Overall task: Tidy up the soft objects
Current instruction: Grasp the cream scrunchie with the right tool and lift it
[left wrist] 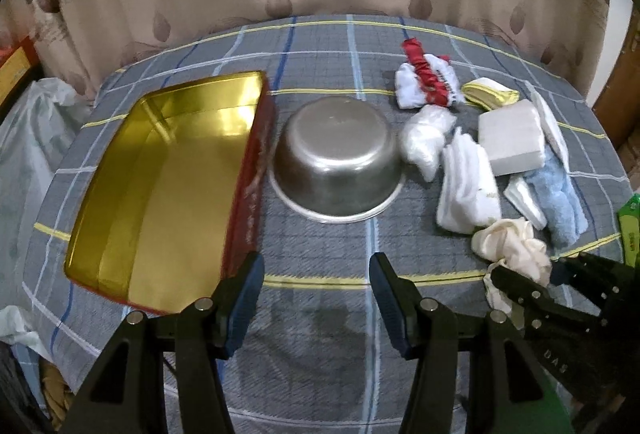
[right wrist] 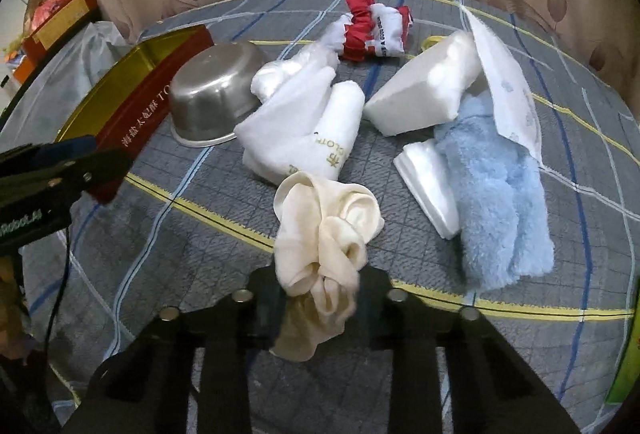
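Several soft things [right wrist: 500,194] crowd cream cloth [right wrist: 324,234] (upturned bowl [right wrist: 212,90] leftward).

Ahead of my left gripper [left wrist: 316,274], whose black matt plastic fingers carry dark blue pads, I see an upturned bowl [left wrist: 336,164] of brushed, dull-gleaming metal. To its left lies a tray [left wrist: 160,190] with a glossy gold foil lining and a red printed outer wall. Both rest on a matt quilted checked cloth [left wrist: 320,334]. Between the pads of my right gripper [right wrist: 320,298] I see a crumpled cream fabric [right wrist: 324,234], smooth with a faint satin sheen. Beyond it lie a matt white towel [right wrist: 304,130], a fluffy blue pile cloth [right wrist: 496,202], a white foam-like block [right wrist: 424,90], and a shiny red-and-white fabric bundle [right wrist: 376,24].
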